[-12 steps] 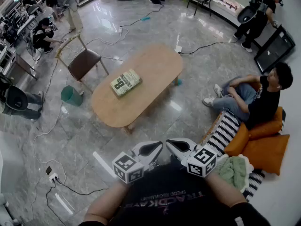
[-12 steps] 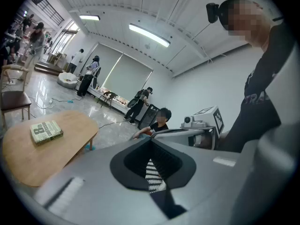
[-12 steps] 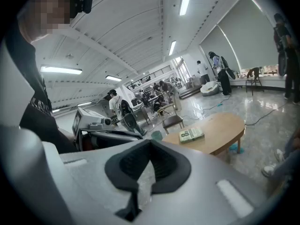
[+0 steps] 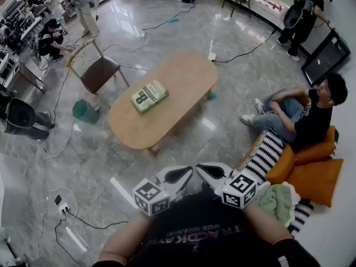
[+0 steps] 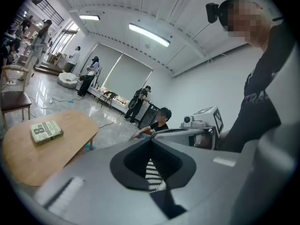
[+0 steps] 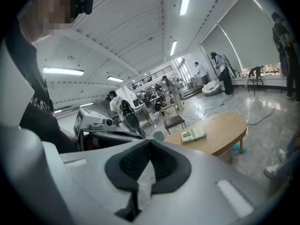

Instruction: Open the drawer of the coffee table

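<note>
The oval wooden coffee table (image 4: 178, 82) stands mid-floor with a green book (image 4: 149, 96) on its top. No drawer front shows in any view. Both grippers are held close to my chest, well short of the table, with their tips turned toward each other. My left gripper (image 4: 188, 172) is shut with nothing in it, and so is my right gripper (image 4: 200, 170). In the left gripper view the closed jaws (image 5: 151, 142) point past the table (image 5: 70, 139). In the right gripper view the closed jaws (image 6: 150, 146) face the table (image 6: 220, 128) and the book (image 6: 193, 135).
A wooden chair (image 4: 100, 71) and a green bin (image 4: 84, 112) stand left of the table. A person (image 4: 300, 115) sits on the floor at the right by orange cushions (image 4: 311, 174) and a striped rug (image 4: 266, 156). Cables and a power strip (image 4: 61, 207) lie on the floor.
The grippers and table are as before. Only a person at the far back left has stepped a little.
</note>
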